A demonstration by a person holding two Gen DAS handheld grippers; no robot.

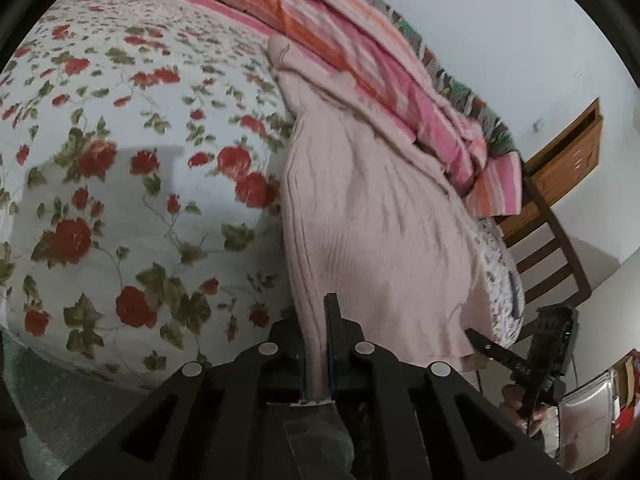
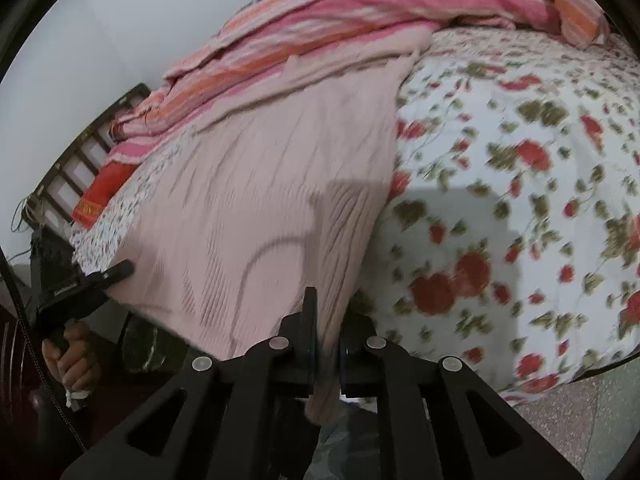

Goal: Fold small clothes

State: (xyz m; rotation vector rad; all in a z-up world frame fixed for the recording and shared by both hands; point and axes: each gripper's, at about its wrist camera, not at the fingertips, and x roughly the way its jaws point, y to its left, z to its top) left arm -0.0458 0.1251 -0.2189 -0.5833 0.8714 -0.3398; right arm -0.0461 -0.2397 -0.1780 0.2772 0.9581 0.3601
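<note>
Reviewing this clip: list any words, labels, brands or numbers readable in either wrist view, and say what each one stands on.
Nothing can be read in either view.
Red cloth at the bed's edge: a gold marking along its hem, too small and blurred to read.
Packages at the lower right of the left wrist view: no readable print.

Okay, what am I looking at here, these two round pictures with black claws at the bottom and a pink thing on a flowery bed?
Each picture comes from a camera mounted on a hand-held gripper, looking out along its two fingers; a person holds one in each hand. The left gripper and the right gripper are both shut on the near edge of a pink knit garment, at two different spots. It lies on a rose-print bedspread, with a striped blanket bunched beyond it. Each view also catches the other gripper off to the side.
</note>
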